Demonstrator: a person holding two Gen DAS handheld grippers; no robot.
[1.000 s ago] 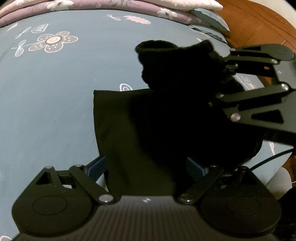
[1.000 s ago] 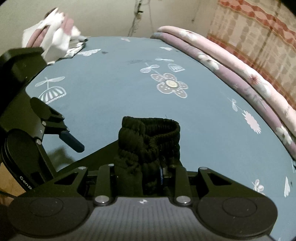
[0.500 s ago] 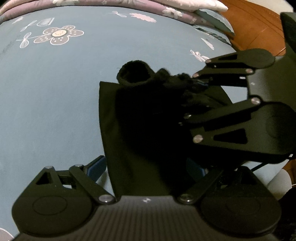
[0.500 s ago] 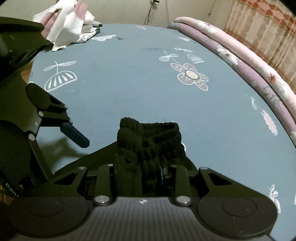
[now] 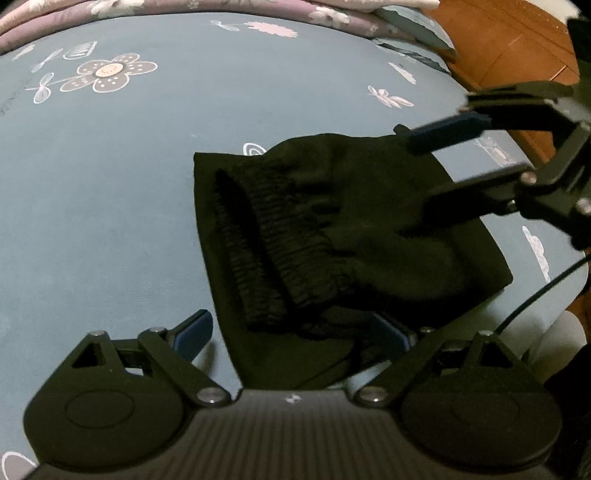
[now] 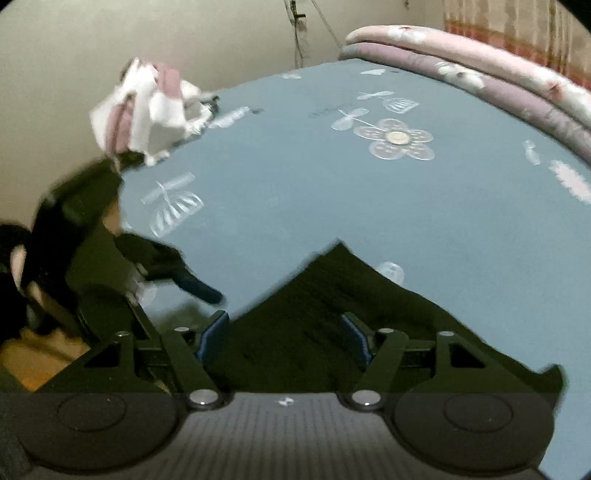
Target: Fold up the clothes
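I judged the black garment [image 5: 369, 221] soft; right gripper [image 6: 284, 332] just opened empty above it, left gripper [image 5: 295, 328] spread, hem best by its waistband

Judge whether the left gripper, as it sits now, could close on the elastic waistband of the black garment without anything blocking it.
Probably yes. The left gripper is open, straddling the black garment, and the ribbed waistband lies folded on top just ahead. The right gripper has just been opening, with nothing clamped, and sits off to the side.

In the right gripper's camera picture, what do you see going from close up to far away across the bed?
Right gripper → black garment → big flower print → rolled quilts → wall.
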